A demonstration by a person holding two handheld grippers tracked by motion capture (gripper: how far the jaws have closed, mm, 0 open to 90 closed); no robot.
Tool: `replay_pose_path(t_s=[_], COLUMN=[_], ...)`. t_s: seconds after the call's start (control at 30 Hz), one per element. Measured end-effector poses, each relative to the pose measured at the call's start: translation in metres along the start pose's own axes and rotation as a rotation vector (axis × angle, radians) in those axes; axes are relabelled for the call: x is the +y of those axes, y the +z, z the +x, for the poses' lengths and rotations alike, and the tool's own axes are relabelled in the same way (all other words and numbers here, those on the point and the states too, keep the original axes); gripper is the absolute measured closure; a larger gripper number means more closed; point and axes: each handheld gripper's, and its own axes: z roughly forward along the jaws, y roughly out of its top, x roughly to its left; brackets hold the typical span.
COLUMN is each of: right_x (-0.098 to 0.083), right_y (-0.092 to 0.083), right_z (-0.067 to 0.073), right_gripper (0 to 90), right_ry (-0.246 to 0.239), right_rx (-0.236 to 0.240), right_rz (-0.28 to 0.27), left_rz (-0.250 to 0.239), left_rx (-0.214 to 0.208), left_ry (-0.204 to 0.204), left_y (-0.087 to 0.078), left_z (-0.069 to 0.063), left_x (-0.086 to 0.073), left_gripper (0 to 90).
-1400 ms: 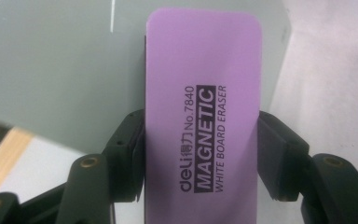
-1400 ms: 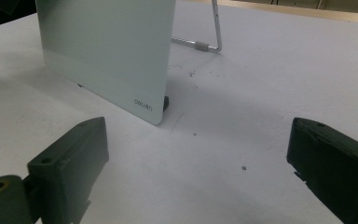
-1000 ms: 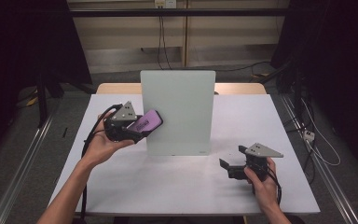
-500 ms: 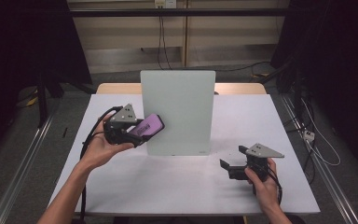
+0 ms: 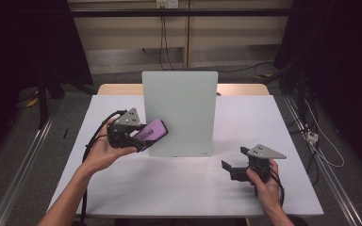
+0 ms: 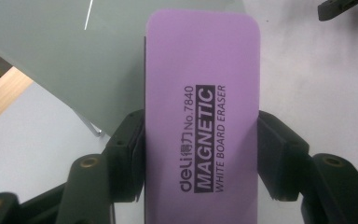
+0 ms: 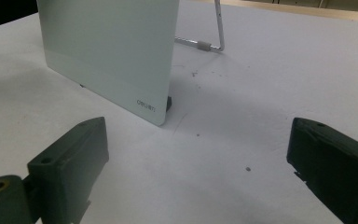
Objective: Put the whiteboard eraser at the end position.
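The left gripper view reads the label on the flat purple rectangular whiteboard eraser [image 6: 200, 116], "MAGNETIC WHITE BOARD ERASER", too small to make out from above. The left hand-held gripper [image 5: 143, 136] is clenched on the eraser's long edges, holding it at the left edge of the upright pale green glass board [image 5: 181, 113]; whether they touch is unclear. The right gripper view shows the board's wire stand [image 7: 214, 32]. The right hand-held gripper [image 5: 230, 168] hangs released, low over the white worktop [image 5: 169, 188].

Left gripper [image 5: 143, 135]: left of centre in the high view, raised in the hand, jaws clamped tight.
Right gripper [image 5: 229, 167]: lower right, low, jaws wide apart, pointing left.
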Motion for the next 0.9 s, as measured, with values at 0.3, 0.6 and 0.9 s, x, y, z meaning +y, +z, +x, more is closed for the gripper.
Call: replay_pose_path(t_s=[0.3,0.6,0.9], right_x=[-0.001,0.0,0.0], right_y=[-0.002,0.0,-0.001], right_z=[-0.001,-0.001,-0.002], right_gripper=[5.5,5.5,5.5], right_ry=[-0.014,-0.009,-0.009], right_rx=[0.007,0.02,0.016], right_rz=[-0.005,-0.006,-0.009], left_rz=[0.039,0.069,0.092], left_rx=[-0.02,-0.063,-0.112], left_ry=[0.018,0.019,0.035], left_y=[0.01,0.022,0.035], left_z=[-0.009,-0.017,-0.027], left_x=[0.004,0.005,0.007], left_gripper=[41.2,41.2,41.2])
